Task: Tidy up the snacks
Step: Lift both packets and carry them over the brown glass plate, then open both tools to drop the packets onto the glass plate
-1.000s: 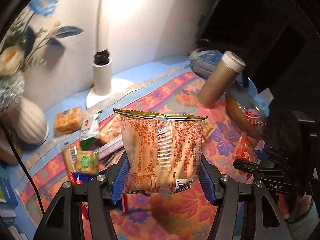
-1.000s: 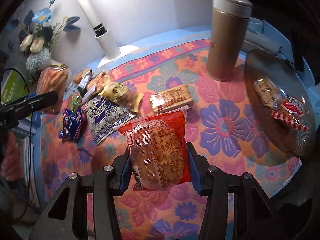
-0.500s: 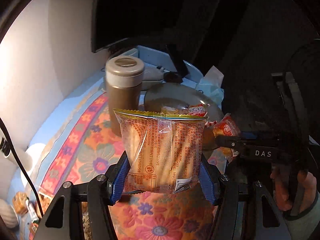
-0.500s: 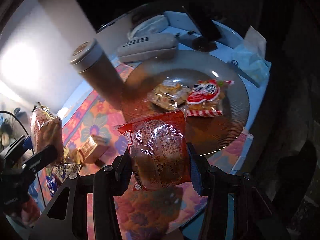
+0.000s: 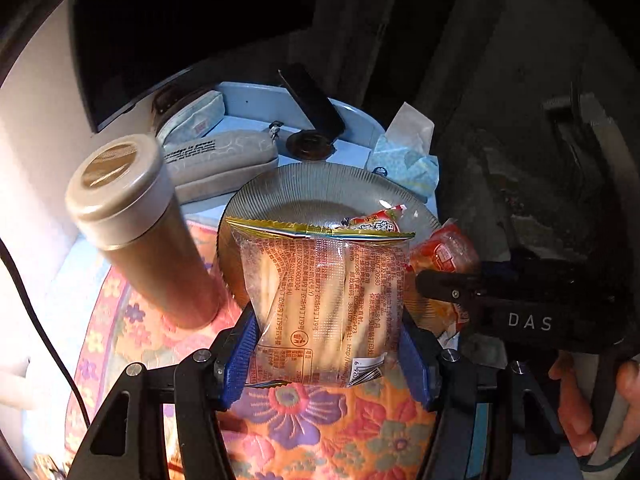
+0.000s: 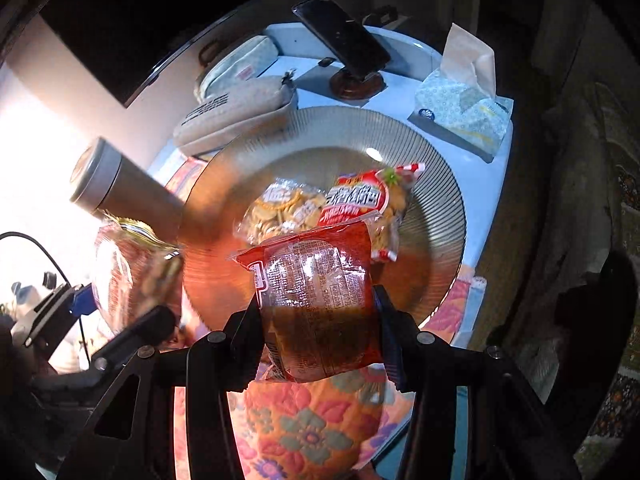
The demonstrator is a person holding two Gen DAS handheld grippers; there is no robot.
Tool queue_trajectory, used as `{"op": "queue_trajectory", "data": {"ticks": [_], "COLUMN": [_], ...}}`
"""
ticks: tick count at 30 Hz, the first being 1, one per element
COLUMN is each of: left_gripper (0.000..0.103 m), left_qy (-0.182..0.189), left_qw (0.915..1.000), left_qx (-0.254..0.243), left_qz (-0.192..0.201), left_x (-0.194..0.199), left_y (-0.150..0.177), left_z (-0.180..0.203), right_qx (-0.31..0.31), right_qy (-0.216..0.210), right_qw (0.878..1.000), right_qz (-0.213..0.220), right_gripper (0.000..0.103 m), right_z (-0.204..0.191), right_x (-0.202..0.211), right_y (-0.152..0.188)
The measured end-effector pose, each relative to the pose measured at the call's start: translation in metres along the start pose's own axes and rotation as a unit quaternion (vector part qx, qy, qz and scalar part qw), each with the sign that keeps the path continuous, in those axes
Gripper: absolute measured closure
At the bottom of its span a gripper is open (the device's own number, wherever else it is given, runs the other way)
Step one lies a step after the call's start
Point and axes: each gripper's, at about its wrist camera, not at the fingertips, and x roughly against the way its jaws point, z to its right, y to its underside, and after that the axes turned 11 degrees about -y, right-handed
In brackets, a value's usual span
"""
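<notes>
Left wrist view is showing the floral tablecloth (image 5: 320, 432) spreading under everything, orange and pink with purple blooms, lying over a pale blue table (image 5: 256, 100). Sitting on that cloth is the ribbed glass plate (image 5: 280, 188), and two snack packets are already lying in it: a clear bag of round crackers (image 6: 280, 210) and, touching it, a red-and-white cracker packet (image 6: 360, 200). Standing just beside the plate's left rim is a tan flask (image 5: 148, 236) with a cream lid. Behind the plate, grey and pale pouches (image 5: 224, 156) are lying stacked, a phone on a stand (image 6: 344, 40) is leaning up, and a tissue pack (image 6: 460, 108) is sitting at the far right corner.

Nearer, the left gripper (image 5: 326, 360) is clamping a clear bag of biscuit sticks (image 5: 324, 304) between its blue pads, holding it upright in the air in front of the plate's near left edge. The right gripper (image 6: 320, 340) is pinching a red bread packet (image 6: 320, 304) in the same way, hanging it over the near edge of the plate, just short of the two packets inside. In the left view a hand (image 5: 588, 408) is wrapping the right gripper's handle at the lower right.
</notes>
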Motion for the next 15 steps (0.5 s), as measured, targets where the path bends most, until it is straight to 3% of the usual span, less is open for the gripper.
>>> {"op": "queue_trajectory", "data": {"ticks": [6, 15], "left_gripper": [0.029, 0.028], "left_qy": [0.002, 0.021], "left_qw": [0.9997, 0.9977], "left_qx": [0.017, 0.061], "left_qz": [-0.015, -0.022], "left_x": [-0.016, 0.005], "left_y": [-0.005, 0.021], "left_z": [0.000, -0.027], "right_qx": [-0.022, -0.020], "right_qy": [-0.012, -0.029], "right_qw": [1.000, 0.999], "right_qz": [0.005, 0.008], "right_gripper": [0.045, 0.044], "right_z": [0.011, 0.010], "right_x": [0.000, 0.011], "right_y": [-0.008, 0.005]}}
